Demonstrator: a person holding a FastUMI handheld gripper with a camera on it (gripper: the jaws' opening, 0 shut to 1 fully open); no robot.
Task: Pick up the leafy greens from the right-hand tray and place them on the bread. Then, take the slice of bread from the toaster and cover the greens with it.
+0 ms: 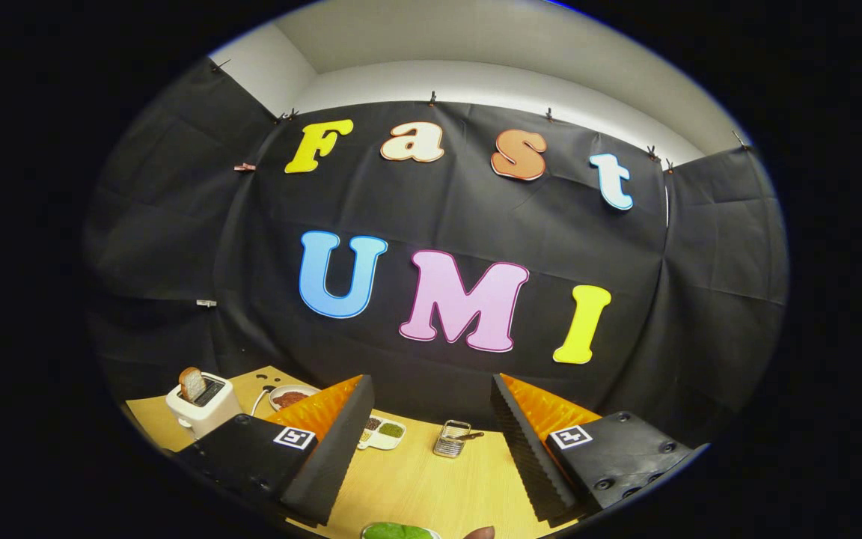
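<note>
Both fingers of the gripper (423,449) spread wide, empty (first step pending): next, drop to the green leafy greens (398,531) nearside of the white boxy toaster (203,406).

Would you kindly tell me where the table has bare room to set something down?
The widest bare wood lies between the open gripper fingers, bordered by the small metal basket, the divided condiment dish and the leafy greens. It is crowded around the toaster and the bowl.
</note>
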